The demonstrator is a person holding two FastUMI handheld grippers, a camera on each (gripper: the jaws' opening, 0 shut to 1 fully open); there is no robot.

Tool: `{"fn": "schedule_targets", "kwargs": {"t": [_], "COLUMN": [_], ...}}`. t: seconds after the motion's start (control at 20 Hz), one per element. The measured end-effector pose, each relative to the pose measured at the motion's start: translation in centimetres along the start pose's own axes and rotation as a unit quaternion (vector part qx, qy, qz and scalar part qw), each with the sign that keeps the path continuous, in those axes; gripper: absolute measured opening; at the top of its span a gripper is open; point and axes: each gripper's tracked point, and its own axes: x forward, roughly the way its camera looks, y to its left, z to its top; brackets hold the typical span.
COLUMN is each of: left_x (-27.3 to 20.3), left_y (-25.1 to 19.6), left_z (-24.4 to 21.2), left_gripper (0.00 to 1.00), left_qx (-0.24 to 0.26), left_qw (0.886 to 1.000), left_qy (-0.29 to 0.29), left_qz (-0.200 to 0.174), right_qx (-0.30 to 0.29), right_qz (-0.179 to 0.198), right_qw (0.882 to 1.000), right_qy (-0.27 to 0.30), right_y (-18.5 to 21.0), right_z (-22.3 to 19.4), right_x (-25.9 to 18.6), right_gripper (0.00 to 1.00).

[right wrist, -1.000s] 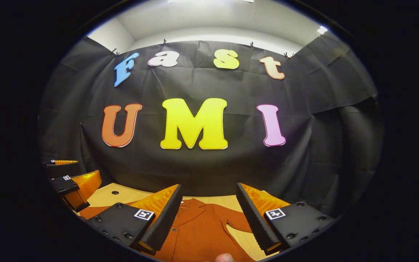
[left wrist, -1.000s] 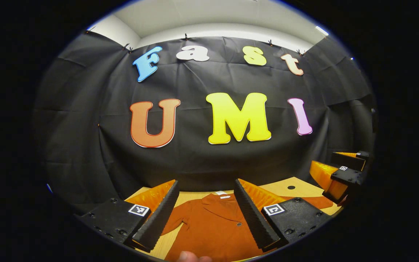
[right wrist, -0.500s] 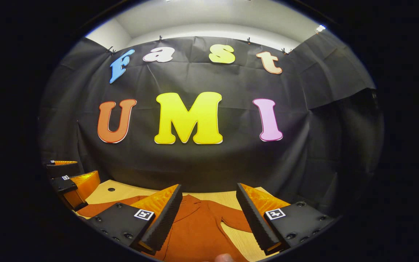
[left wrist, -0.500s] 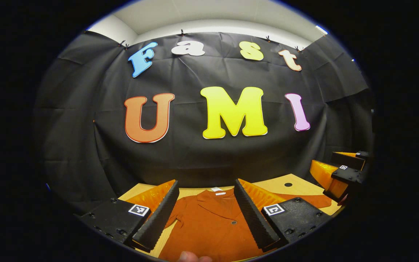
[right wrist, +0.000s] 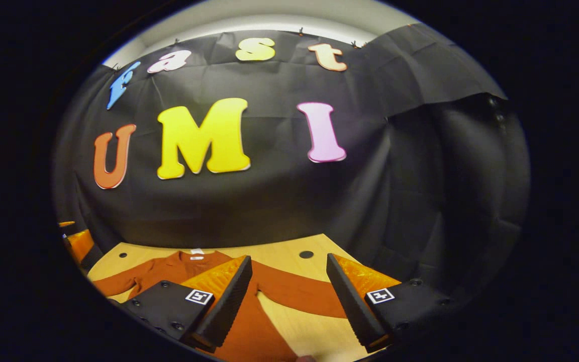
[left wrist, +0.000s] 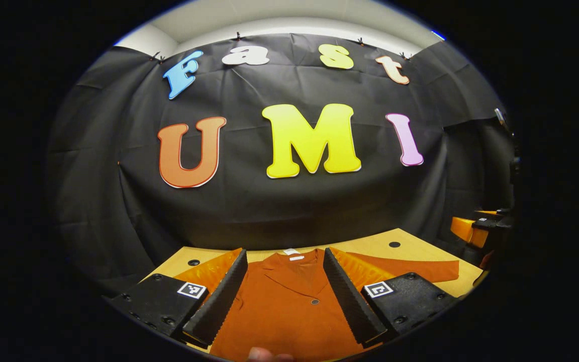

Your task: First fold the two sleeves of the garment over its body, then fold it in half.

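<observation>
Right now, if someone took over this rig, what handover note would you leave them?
Left gripper: open, above the garment body near the collar.
Right gripper: open, above the garment's sleeve on that side.
Garment lies flat on the wooden table, collar toward the booth wall, both sleeves spread out.
Done: nothing folded.
Left: fold both sleeves over the body, then fold in half.

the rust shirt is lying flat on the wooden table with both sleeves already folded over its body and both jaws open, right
Not quite. The shirt lies flat on the wooden table, and both sets of jaws stand open, but the sleeves are not folded: the right gripper view shows the right sleeve stretched out sideways, and the left sleeve also spread.
</observation>
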Motion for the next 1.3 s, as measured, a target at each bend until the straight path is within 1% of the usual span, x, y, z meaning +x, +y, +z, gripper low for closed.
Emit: {"fn": "schedule_targets", "kwargs": {"t": [0.1,0.15,0.25,0.35,0.45,0.6,0.65,0.85,1.0,1.05,1.1,1.15,1.2,1.25,1.3], "left_x": [0.3,0.3,0.4,0.7,0.9,1.1,1.3,1.1,1.1,1.2,1.3,1.3,1.5,1.4,1.5], "left_y": [-0.7,-1.1,-1.8,-2.3,-2.8,-3.4,-3.7,-3.6,-3.6,-3.7,-3.9,-4.0,-4.2,-4.4,-4.6], "left_z": [-0.4,-0.5,-0.5,-0.8,-1.0,-1.2,-1.3,-1.8,-2.0,-2.1,-2.1,-2.1,-2.1,-2.1,-2.0], "left_gripper": [1.00,0.98,0.98,0.98,0.98,0.98,0.98,0.99,0.99,0.99,0.99,0.99,0.99,0.99,0.99], "left_qx": [0.006,0.009,0.017,0.025,0.030,0.041,0.044,0.052,0.048,0.047,0.047,0.047,0.048,0.049,0.051], "left_qw": [1.000,1.000,1.000,0.999,0.999,0.998,0.998,0.996,0.995,0.995,0.995,0.995,0.995,0.995,0.995], "left_qy": [0.012,0.017,0.020,0.027,0.036,0.046,0.049,0.065,0.071,0.074,0.074,0.075,0.076,0.076,0.076], "left_qz": [0.001,0.000,0.000,0.004,0.006,0.014,0.016,0.032,0.043,0.045,0.046,0.046,0.046,0.045,0.045], "right_qx": [0.001,-0.001,0.005,0.018,0.022,0.037,0.045,0.064,0.071,0.071,0.062,0.061,0.062,0.063,0.068], "right_qz": [-0.026,-0.038,-0.060,-0.080,-0.088,-0.094,-0.099,-0.115,-0.121,-0.124,-0.128,-0.131,-0.141,-0.151,-0.155], "right_qw": [0.999,0.998,0.994,0.989,0.984,0.977,0.973,0.955,0.948,0.942,0.942,0.939,0.937,0.935,0.934], "right_qy": [0.027,0.045,0.088,0.123,0.152,0.189,0.202,0.264,0.285,0.303,0.305,0.311,0.312,0.315,0.316], "right_y": [-3.9,-5.8,-8.8,-11.4,-13.1,-14.4,-14.9,-15.9,-16.0,-16.2,-16.3,-16.4,-16.7,-17.1,-17.4], "right_z": [-2.2,-3.7,-6.7,-9.7,-12.1,-15.2,-16.4,-20.5,-21.5,-22.0,-21.3,-20.2,-19.7,-19.4,-19.4], "right_x": [1.6,2.3,3.7,5.0,6.1,7.7,8.2,8.9,8.6,8.4,8.2,8.4,8.3,8.3,8.2], "right_gripper": [0.95,0.95,0.94,0.95,0.96,0.94,0.96,0.96,0.96,0.95,0.95,0.94,0.83,0.78,0.60]}}
